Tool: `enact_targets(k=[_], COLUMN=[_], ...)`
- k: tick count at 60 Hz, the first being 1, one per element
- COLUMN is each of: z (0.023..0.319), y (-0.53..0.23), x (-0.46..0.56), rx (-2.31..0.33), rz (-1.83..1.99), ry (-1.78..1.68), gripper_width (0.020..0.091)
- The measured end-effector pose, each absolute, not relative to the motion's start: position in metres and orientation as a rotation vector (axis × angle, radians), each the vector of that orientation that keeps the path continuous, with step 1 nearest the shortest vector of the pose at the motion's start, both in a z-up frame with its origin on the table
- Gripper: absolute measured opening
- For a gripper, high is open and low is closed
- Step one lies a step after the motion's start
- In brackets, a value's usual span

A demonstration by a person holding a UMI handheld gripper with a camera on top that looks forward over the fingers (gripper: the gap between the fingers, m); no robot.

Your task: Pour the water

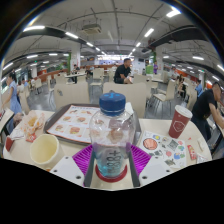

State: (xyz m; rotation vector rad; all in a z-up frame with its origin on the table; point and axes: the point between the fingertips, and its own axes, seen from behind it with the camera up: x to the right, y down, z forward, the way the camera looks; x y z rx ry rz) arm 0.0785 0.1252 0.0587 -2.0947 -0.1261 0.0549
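A clear plastic water bottle (111, 135) with a blue cap (112, 102) stands upright between my fingers, its base over a red ring (112, 173) on the white table (160, 128). My gripper (112, 160) is shut on the bottle's lower body, with the purple pads (84, 157) meeting it on both sides. A pale yellow cup (43, 150) stands open-topped to the left of the fingers. A red paper cup (180, 121) stands beyond them to the right.
A tray with a printed paper liner (75, 123) lies ahead left, a food bag (33, 125) beside it. Round stickers (150, 144) lie on the table to the right. A person's arm (205, 105) reaches in at far right; other people sit beyond.
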Motion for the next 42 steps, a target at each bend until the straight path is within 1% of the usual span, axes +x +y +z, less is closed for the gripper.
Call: enact_targets(k=[2,4,5,6,7,8,10,13,21,34,42], z=[0.057,0.053,0.053,0.052,0.053,0.053,0.055,0.061,0.086,0.134,0.145], y=[0.123,0.119,0.117,0.115,0.113,0.111,0.105,0.095,0.054,-0.042,-0.094], x=[0.08,0.081,0.081,0.08,0.079,0.079,0.08,0.081,0.071,0.034,0.008], rx=[-2.116,-2.148,-2.16,-2.168,-2.176,-2.185,-2.202,-2.222,-2.26,-2.284,-2.304], rz=[0.046,0.039,0.041,0.046,0.051,0.052,0.044,0.032,0.001,-0.06,-0.059], ry=[-0.123,-0.119,-0.118,-0.116,-0.115,-0.111,-0.096,-0.074,-0.036,-0.007,-0.003], gripper_width=[0.058,0.0661,0.0756,0.0831,0.0866,0.0843,0.0833,0.0854,0.0854,0.0855,0.0849])
